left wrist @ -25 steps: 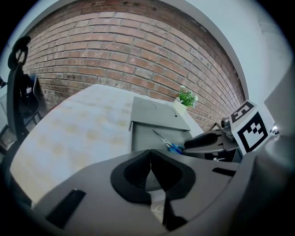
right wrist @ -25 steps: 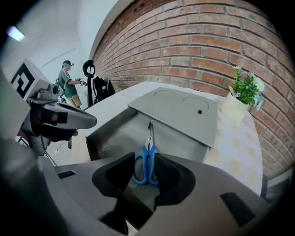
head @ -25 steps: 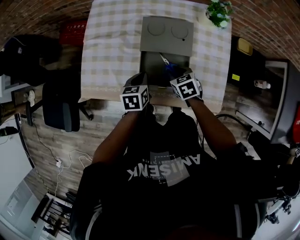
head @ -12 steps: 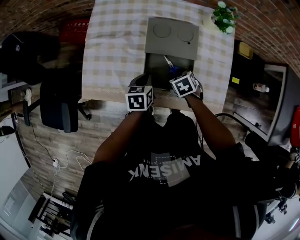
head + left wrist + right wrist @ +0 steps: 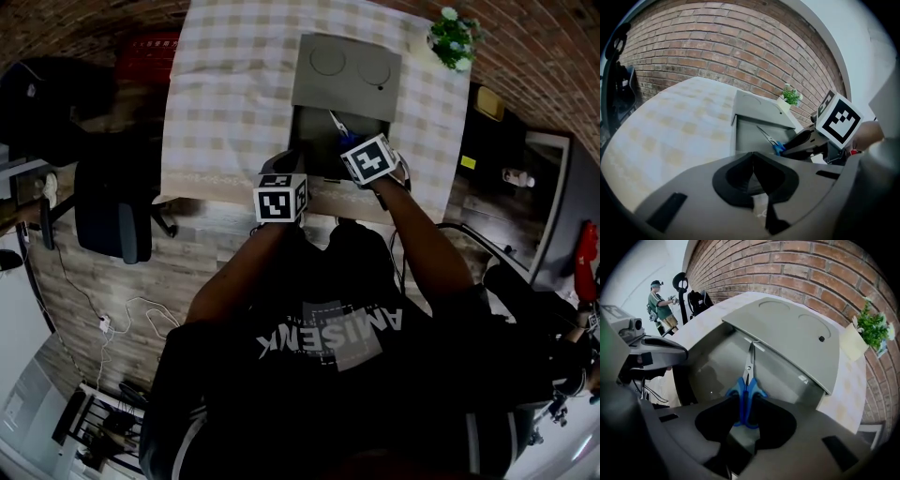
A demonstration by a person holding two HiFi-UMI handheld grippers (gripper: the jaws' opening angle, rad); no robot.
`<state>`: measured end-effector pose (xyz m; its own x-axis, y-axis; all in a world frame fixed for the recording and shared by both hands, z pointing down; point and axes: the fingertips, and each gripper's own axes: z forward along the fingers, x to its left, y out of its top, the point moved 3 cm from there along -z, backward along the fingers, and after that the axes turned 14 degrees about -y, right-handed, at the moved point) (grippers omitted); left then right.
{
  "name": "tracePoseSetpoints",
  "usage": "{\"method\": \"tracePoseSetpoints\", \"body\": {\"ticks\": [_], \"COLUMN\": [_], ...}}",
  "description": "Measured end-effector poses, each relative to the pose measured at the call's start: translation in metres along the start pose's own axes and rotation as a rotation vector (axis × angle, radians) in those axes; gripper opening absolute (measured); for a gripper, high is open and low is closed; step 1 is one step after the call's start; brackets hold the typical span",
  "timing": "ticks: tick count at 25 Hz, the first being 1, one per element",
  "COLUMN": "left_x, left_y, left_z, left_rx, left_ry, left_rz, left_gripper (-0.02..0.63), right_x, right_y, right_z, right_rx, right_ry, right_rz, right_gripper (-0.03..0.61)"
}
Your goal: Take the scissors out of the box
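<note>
Brightness: head view dim and murky; both gripper views brighter and paler.
Brightest: checked cloth on the desk; white wall.
Shadows: box interior dark, with soft edges.
Distortion: heavy fisheye; brick wall bows, corners black.
Focus: scissors fairly crisp; right hand-held gripper body smeared.

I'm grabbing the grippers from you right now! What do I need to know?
Left gripper: shut, empty, near the box.
Right gripper: pointing down into the box. Its jaws have just been closing round the blue handles of the scissors, and the pads seem to touch them.
Done: lid open, scissors reached.
Left: firm up the grip and lift the scissors out of the box.
</note>
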<state>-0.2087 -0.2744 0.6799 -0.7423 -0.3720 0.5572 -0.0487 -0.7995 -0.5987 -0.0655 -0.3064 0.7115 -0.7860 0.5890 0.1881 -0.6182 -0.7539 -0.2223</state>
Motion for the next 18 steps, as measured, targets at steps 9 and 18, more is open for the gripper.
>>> {"method": "tracePoseSetpoints", "body": {"ticks": [9, 18], "left_x": [0.004, -0.016], "left_y": [0.001, 0.012], "left_z": [0.007, -0.008], "left_rx": [0.028, 0.03], "left_ry": [0.004, 0.007], "left_rz": [0.023, 0.089], "left_gripper": [0.014, 0.014], "right_x": [-0.001, -0.001], "right_y": [-0.001, -0.011], "right_z": [0.004, -0.002], "right_rx": [-0.007, 0.0], "right_ry": [0.021, 0.036], "right_rz": [0.036, 0.089], "right_gripper": [0.121, 0.117]}}
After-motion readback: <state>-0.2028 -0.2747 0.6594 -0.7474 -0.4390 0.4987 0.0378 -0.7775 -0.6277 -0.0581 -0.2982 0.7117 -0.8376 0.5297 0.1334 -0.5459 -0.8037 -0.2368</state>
